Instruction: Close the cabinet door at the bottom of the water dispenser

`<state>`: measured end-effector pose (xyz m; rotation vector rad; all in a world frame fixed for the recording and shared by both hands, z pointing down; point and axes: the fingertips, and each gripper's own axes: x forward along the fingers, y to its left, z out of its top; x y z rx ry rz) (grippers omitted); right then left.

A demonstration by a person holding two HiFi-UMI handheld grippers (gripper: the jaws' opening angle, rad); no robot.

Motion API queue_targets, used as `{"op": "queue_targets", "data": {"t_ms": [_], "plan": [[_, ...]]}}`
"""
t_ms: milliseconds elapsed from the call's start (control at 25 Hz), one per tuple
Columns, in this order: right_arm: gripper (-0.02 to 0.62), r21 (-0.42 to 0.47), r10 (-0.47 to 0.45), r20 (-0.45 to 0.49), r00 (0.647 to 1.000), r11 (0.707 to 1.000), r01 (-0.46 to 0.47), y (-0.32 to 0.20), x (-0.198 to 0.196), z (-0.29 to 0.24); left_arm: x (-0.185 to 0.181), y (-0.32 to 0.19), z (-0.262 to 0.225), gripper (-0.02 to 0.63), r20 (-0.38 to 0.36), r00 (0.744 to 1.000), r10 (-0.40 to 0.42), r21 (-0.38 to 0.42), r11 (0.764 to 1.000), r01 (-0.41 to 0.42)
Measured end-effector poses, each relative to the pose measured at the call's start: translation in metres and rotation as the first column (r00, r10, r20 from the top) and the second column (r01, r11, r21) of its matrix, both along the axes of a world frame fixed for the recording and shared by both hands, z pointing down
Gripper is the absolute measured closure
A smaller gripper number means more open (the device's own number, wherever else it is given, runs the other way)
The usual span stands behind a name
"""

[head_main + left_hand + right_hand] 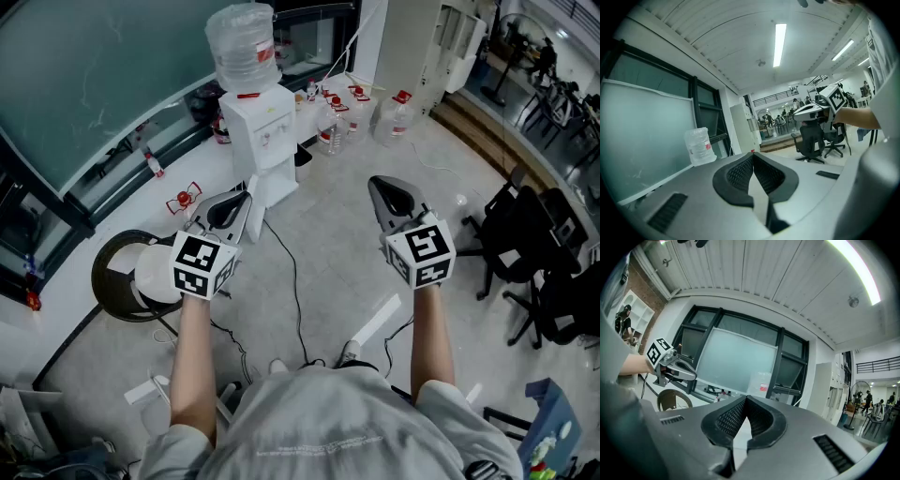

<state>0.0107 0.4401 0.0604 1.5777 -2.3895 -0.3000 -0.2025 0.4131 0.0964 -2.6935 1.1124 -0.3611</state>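
The white water dispenser (259, 131) stands on the floor by the dark window wall, a clear bottle (243, 45) on top. At its foot a white door panel (256, 194) juts out toward me. My left gripper (246, 199) is shut and empty, its tip right beside that panel; I cannot tell whether they touch. My right gripper (376, 184) hangs shut and empty over bare floor, well right of the dispenser. In the left gripper view, the jaws (752, 154) meet at the tip, with the bottle (699, 146) beyond. In the right gripper view, the shut jaws (745, 398) hide the dispenser's lower part.
Several water jugs (361, 114) stand on the floor behind the dispenser. A round dark basket (127, 277) with a white thing in it sits to my left. Black office chairs (530, 253) crowd the right side. A cable (295, 291) runs across the floor between my arms.
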Motion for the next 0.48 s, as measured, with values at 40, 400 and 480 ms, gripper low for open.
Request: {"op": "queue_targets", "data": {"t_ms": [40,400,480], "plan": [[0.569,0.002,0.0,-0.009,1.0,1.0,0.0,-0.003,0.005,0.001,0.004,-0.003,-0.001,0.586,-0.003,1.0,-0.005,0.001,1.0,0.005],[0.568,0.012,-0.039,0.027,0.999,0.999,0.039,-0.033,0.068,0.0,0.058,-0.026,0.0,0.586,0.01,0.999,-0.051,0.003,0.999,0.051],[0.568,0.012,-0.042,0.021,0.999,0.999,0.041,-0.042,0.087,0.001,0.068,-0.031,0.0,0.586,0.007,0.997,-0.075,0.001,0.997,0.075]]}}
